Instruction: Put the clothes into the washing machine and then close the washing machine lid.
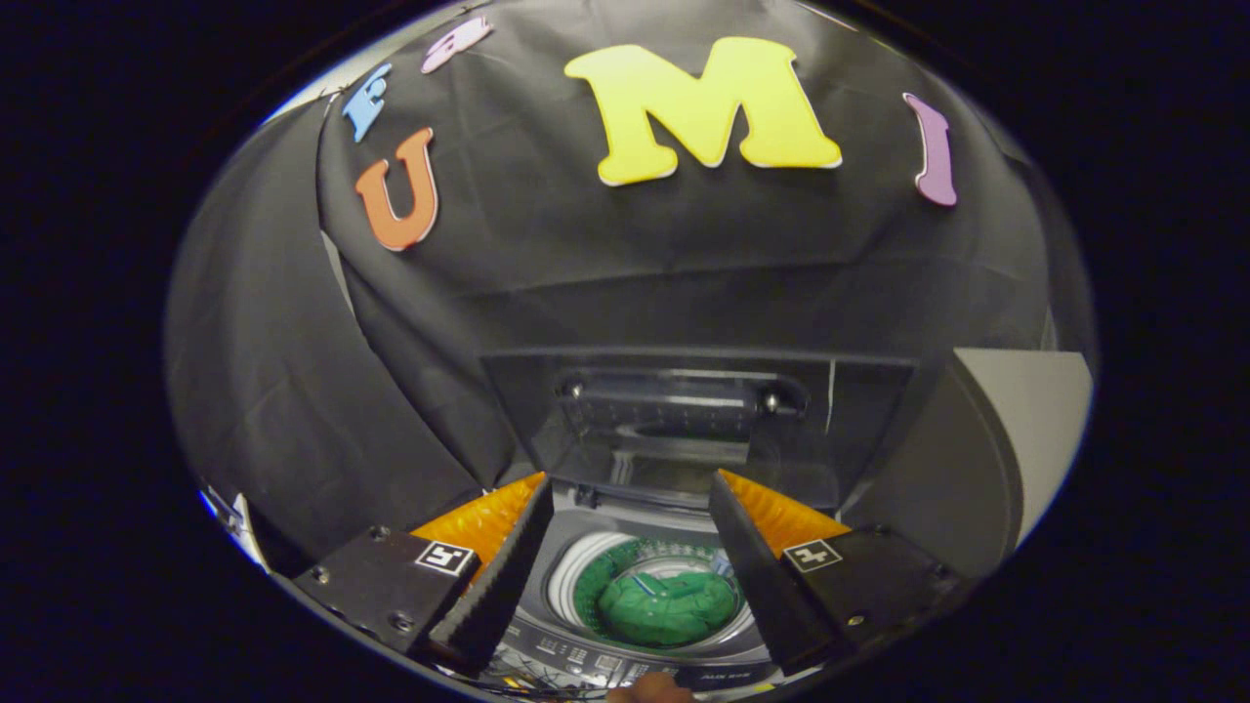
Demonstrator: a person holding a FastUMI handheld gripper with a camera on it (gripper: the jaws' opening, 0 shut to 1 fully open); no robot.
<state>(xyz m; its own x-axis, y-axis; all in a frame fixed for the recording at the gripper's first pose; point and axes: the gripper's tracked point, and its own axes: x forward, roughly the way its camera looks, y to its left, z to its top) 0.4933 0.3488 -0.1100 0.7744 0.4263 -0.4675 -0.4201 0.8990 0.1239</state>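
The green clothes [667, 607] lie bundled inside the drum [586, 576] of the top-loading washing machine [625, 664], seen between the two fingers of the gripper [630, 508] and below them. The drum's pale rim rings the bundle. The gripper's fingers [508, 576] stand wide apart, holding nothing; no part of either finger touches the clothes or the machine.

The washing machine lid [698, 420] is raised, standing upright just beyond the fingertips, its dark transparent panel facing the gripper; a handle bar with two bright fasteners runs across its upper part. The control panel [586, 656] with small buttons lies along the near edge of the machine, beneath the fingers. A fingertip of a person's hand [649, 689] shows just below that panel. A grey panel [1016, 430] stands to the right, beyond the right finger.
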